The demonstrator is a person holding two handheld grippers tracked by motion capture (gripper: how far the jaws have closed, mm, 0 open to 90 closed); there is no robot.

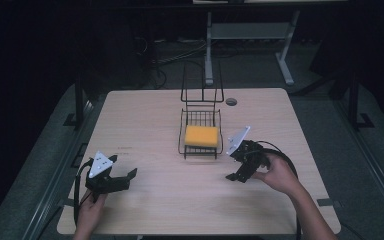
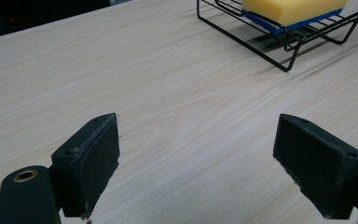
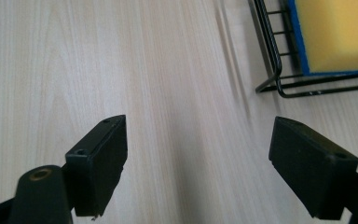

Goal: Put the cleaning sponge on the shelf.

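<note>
A yellow sponge (image 1: pixel 201 136) with a blue underside lies in a black wire rack (image 1: pixel 184 131) at the middle of the table. In the left gripper view the sponge (image 2: pixel 289 9) and rack (image 2: pixel 261 39) sit at the top right, well beyond the jaws. My left gripper (image 1: pixel 122 180) rests open near the front left, held by a hand, nothing between its pads (image 2: pixel 91 163). My right gripper (image 1: pixel 235 176) is open just right of the rack's front, pointing down at bare wood. Its view has the sponge (image 3: pixel 335 37) and rack corner (image 3: pixel 272 60) at top right.
The light wooden table (image 1: pixel 145 125) has a round cable hole (image 1: pixel 231 101) behind the rack. The rack has a tall wire loop (image 1: pixel 201 82) at its back. A grey desk frame (image 1: pixel 250 35) stands on the floor beyond the table.
</note>
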